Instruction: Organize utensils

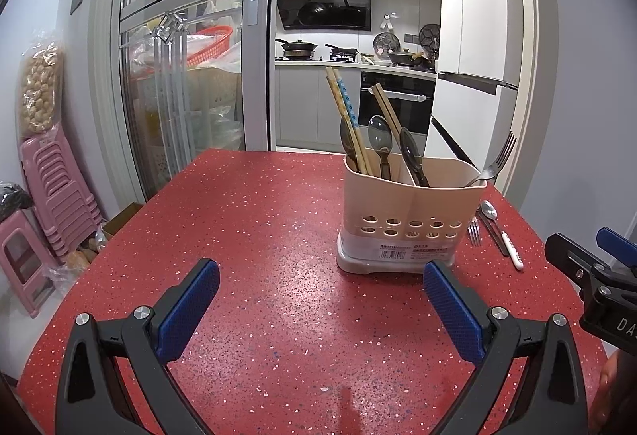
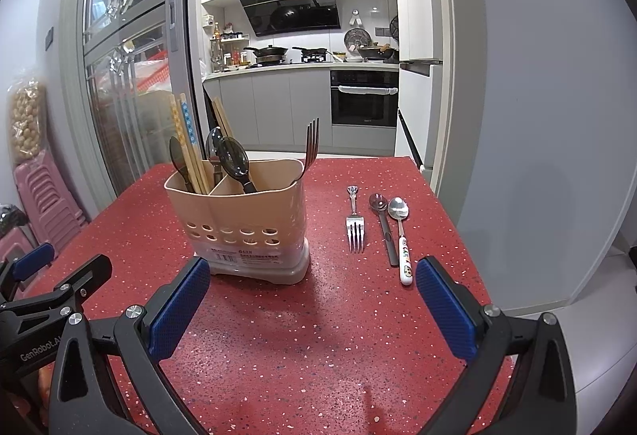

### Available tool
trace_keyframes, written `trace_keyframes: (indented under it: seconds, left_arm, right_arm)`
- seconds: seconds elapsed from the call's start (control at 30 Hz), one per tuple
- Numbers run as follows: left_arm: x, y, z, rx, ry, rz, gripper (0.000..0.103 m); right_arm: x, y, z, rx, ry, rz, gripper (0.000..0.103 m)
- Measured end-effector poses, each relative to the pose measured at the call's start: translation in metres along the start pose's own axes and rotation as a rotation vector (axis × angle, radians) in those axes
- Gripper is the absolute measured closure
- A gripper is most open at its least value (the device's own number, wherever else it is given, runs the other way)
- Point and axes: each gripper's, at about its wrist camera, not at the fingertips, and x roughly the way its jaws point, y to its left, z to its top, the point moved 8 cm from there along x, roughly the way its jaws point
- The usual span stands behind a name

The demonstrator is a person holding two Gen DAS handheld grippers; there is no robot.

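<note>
both grippers idle above the near half of the red speckled table [image 2: 278,335]. left gripper [image 1: 320,289] spread wide, nothing in it. right gripper [image 2: 312,289] same, wide and empty.

beige plastic caddy [image 2: 243,220] sits mid-table, two compartments, oval vent holes low on the wall. already in it: chopsticks [image 2: 187,140], some spoons, one fork [image 2: 311,140] leaning out of the right side. still loose on the table to the right of the caddy: clear-handled fork [image 2: 354,222], dark plastic spoon [image 2: 383,226], steel spoon with white printed handle [image 2: 401,236], lying parallel and close together.

risks, my read: the two spoons are almost touching, so pads closing on one could drag the other. thin flat handles on a hard smooth top may slip or skate away. caddy looks light and top-heavy; a nudge on insertion could tip it.
</note>
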Motion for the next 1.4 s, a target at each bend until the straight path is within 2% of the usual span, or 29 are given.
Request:
trace_keyframes:
  seconds: [1.4]
  left_arm:
    - [-0.0021,-0.0011,0.0049,-0.004,-0.01,0.006,0.0]
  right_arm:
    - [-0.0048,-0.0056,0.0063,0.002,-0.022,-0.033,0.0]
